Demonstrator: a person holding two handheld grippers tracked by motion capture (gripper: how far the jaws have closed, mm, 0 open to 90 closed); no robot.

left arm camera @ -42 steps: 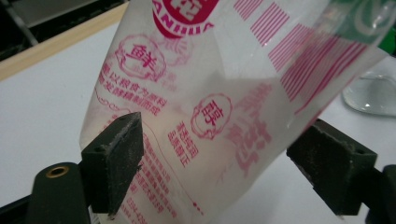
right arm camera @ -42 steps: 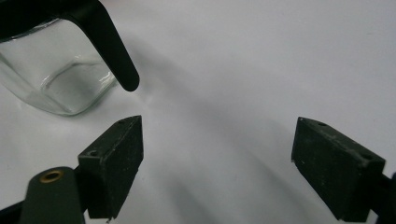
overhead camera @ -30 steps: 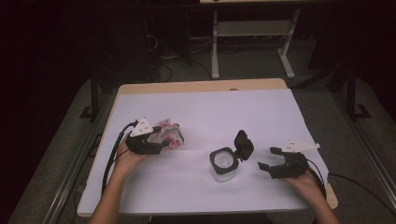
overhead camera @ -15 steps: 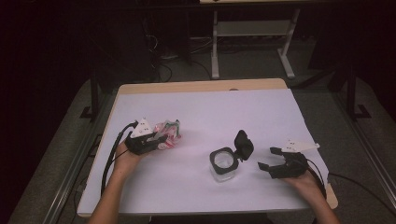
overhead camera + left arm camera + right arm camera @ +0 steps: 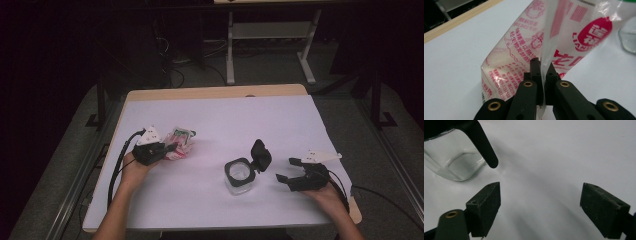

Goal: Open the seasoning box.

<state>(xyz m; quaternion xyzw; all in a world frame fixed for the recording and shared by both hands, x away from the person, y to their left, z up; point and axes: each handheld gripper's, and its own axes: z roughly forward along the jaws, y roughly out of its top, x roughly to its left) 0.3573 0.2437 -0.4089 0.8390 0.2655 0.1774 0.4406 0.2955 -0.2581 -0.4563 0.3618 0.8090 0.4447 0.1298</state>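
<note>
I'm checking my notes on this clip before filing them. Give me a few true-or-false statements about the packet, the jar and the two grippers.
1. The left gripper is shut on the packet. True; its jaws have just been closing, and a fold of the packet is pinched between them.
2. The right gripper holds the glass jar. False; its jaws stand open with nothing between them, beside the jar.
3. The jar's black lid is flipped open. True.
4. The packet lies inside the jar. False; it is at the left, apart from the jar.
</note>
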